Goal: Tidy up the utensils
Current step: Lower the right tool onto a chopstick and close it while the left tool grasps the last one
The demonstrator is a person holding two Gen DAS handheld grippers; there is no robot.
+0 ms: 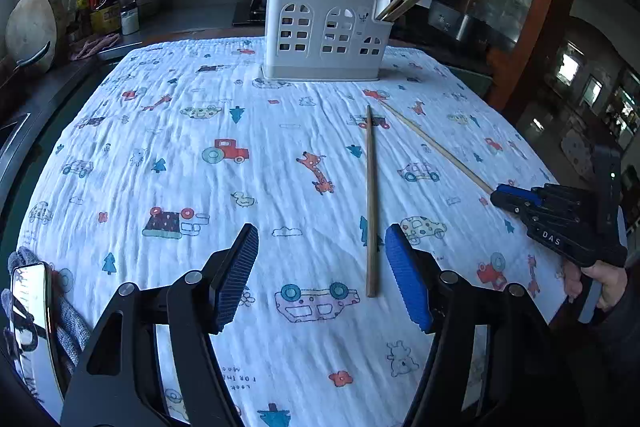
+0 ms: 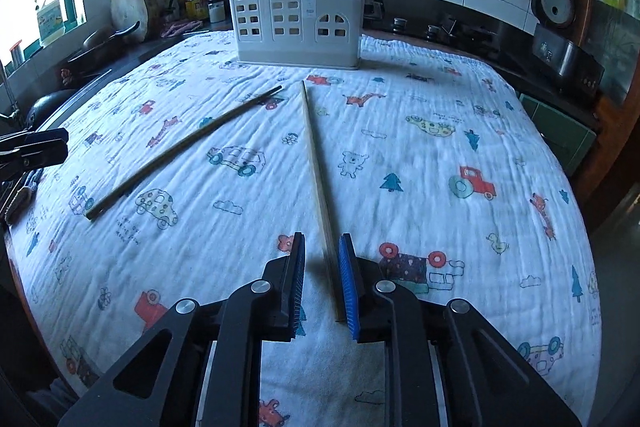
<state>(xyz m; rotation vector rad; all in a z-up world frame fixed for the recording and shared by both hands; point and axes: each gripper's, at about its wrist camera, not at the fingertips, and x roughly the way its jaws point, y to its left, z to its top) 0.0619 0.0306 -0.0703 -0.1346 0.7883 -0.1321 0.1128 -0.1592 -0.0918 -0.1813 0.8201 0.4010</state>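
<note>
Holder (image 1: 326,35), white plastic, stands at the far edge of the printed cloth (image 1: 192,187); chopsticks stand upright in its compartments; kitchen counter lies behind. My left gripper (image 1: 320,275) hangs open over the darker chopstick (image 1: 371,203); my right gripper (image 2: 322,283) has narrowed around the pale chopstick (image 2: 318,183), pads not visibly pressing.

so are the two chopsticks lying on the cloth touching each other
Apart. The right wrist view shows cloth between the dark chopstick and the light chopstick, even at their nearest tips.
</note>
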